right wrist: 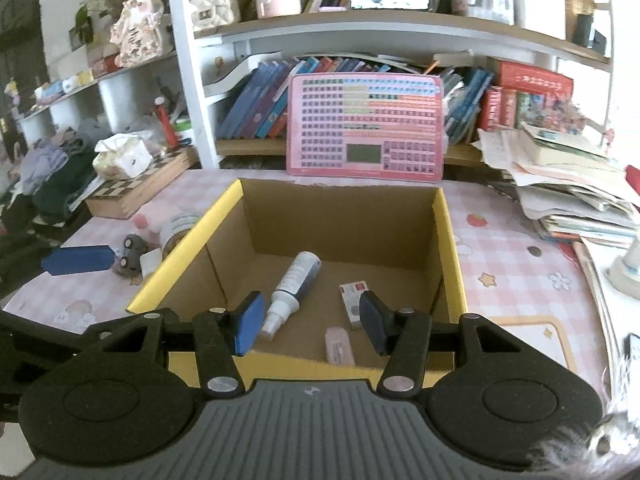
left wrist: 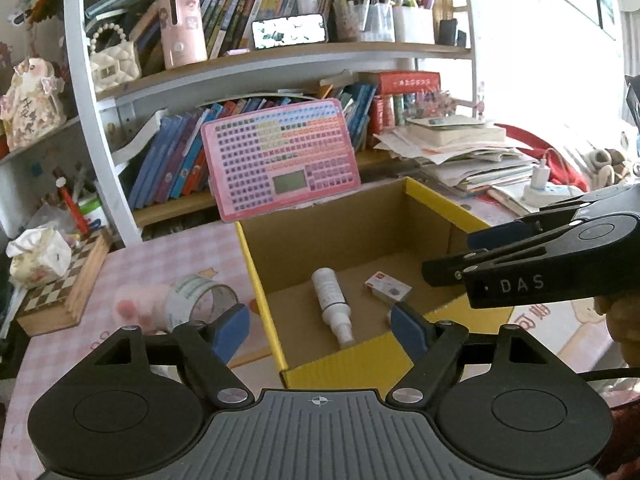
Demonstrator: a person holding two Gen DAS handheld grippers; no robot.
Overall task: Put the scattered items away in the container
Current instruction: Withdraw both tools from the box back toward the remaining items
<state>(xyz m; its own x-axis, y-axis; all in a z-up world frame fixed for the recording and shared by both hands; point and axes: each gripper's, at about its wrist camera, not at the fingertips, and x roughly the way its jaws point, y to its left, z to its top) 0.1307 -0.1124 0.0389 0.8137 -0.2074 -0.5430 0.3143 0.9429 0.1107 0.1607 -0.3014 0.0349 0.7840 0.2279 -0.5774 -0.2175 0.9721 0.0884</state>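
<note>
Left gripper [left wrist: 320,330]: we see its two blue-padded jaws spread wide and released, nothing between the pads; through the gap lies the near left corner of the box.
Right gripper [right wrist: 311,322]: we see its jaws parted about halfway and released, gripping nothing; they hang above the near wall of the box.
Container: an open cardboard box [right wrist: 450,224] with yellow outer sides and rim, standing on a pink checked tablecloth [right wrist: 516,248], at 12 o'clock from both grippers.
Spray bottle [right wrist: 290,288]: white, lying on its side on the box floor, nozzle toward the near wall; from the box centre, at about 8 o'clock.
Small carton [right wrist: 354,300]: white with red print, lying flat on the box floor at 3 o'clock from the bottle, apart from it.
Pink packet [right wrist: 339,346]: lying flat against the near wall inside the box, at 6 o'clock from the carton.
Tape roll [left wrist: 200,300]: a wide roll outside the box, on the cloth at 9 o'clock from it, just beside its left wall.
Toy car [right wrist: 130,256]: small and grey, on the cloth at 9 o'clock from the box.
Backdrop: a pink key-covered board [right wrist: 365,132] leans upright behind the box at 12 o'clock, before shelves of books.
</note>
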